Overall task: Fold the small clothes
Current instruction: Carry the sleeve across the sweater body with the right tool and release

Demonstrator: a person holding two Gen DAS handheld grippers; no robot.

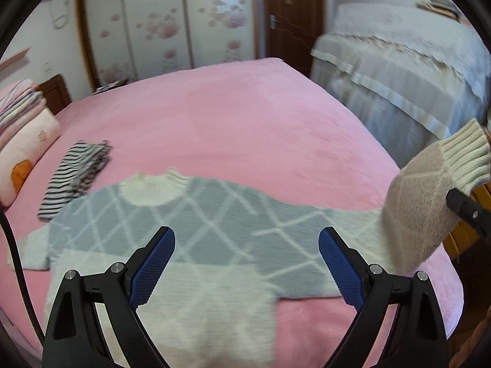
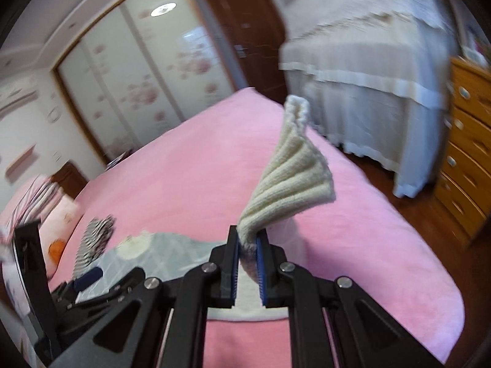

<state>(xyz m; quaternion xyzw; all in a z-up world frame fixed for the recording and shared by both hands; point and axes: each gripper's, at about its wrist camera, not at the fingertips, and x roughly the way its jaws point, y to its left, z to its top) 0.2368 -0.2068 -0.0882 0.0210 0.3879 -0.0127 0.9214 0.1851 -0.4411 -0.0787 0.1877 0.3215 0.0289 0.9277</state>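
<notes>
A small grey and cream sweater [image 1: 196, 239] with a white diamond lattice lies flat on the pink bed cover [image 1: 245, 128], collar toward the far side. My left gripper [image 1: 247, 231] hovers open over the sweater's chest, with nothing between its blue pads. The sweater's right sleeve [image 1: 417, 208] is lifted off the bed and curves up to the right. My right gripper [image 2: 248, 239] is shut on that sleeve just below the ribbed cream cuff [image 2: 291, 171], which fans out above the jaws. In the left wrist view a black finger of the right gripper [image 1: 466, 211] shows at the right edge under the cuff [image 1: 460, 159].
A black-and-white striped garment [image 1: 76, 181] lies crumpled left of the sweater. Stacked pillows and bedding [image 1: 24, 141] sit at the bed's left end. A second bed with a white cover [image 1: 399, 70] stands to the right, and a wooden dresser [image 2: 466, 141] beside it.
</notes>
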